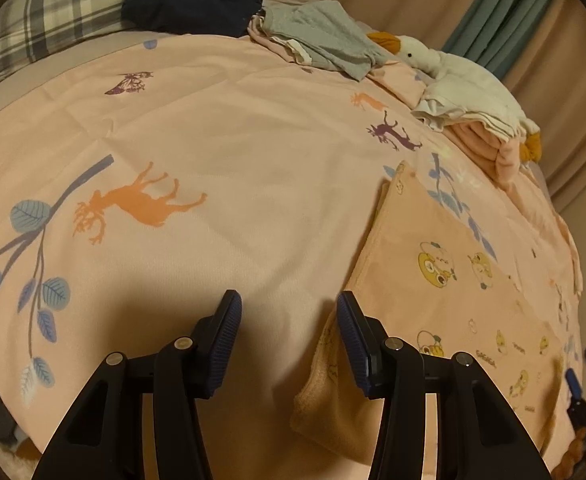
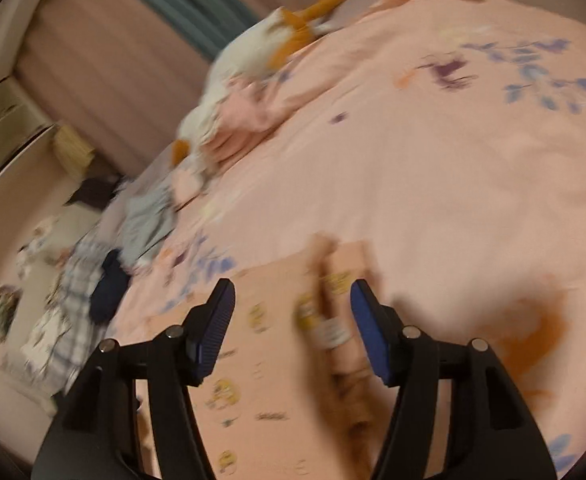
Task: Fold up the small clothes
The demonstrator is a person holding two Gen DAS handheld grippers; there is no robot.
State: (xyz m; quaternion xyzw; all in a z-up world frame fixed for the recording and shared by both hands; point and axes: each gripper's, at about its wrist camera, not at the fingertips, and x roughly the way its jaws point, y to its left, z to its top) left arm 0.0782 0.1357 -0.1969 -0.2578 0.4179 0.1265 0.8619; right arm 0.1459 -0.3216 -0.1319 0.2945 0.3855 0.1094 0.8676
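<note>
A small peach cloth with yellow cartoon prints (image 1: pixel 445 292) lies folded flat on the pink bedspread (image 1: pixel 233 128), at the right of the left wrist view. My left gripper (image 1: pixel 289 312) is open and empty, just above the bedspread at the cloth's left edge. In the blurred right wrist view the same cloth (image 2: pixel 265 344) lies under my right gripper (image 2: pixel 293 300), which is open and empty above it. A raised fold of the cloth (image 2: pixel 329 304) stands between its fingers. The right gripper's tip also shows at the far right edge of the left wrist view (image 1: pixel 581 384).
A dark navy garment (image 1: pixel 193 8), a grey garment (image 1: pixel 325 40) and a stack of folded pink and white clothes (image 1: pixel 477 128) lie along the far side. A white plush goose (image 1: pixel 445 68) rests by the stack. A plaid pillow (image 1: pixel 65 4) lies far left. Curtains hang behind.
</note>
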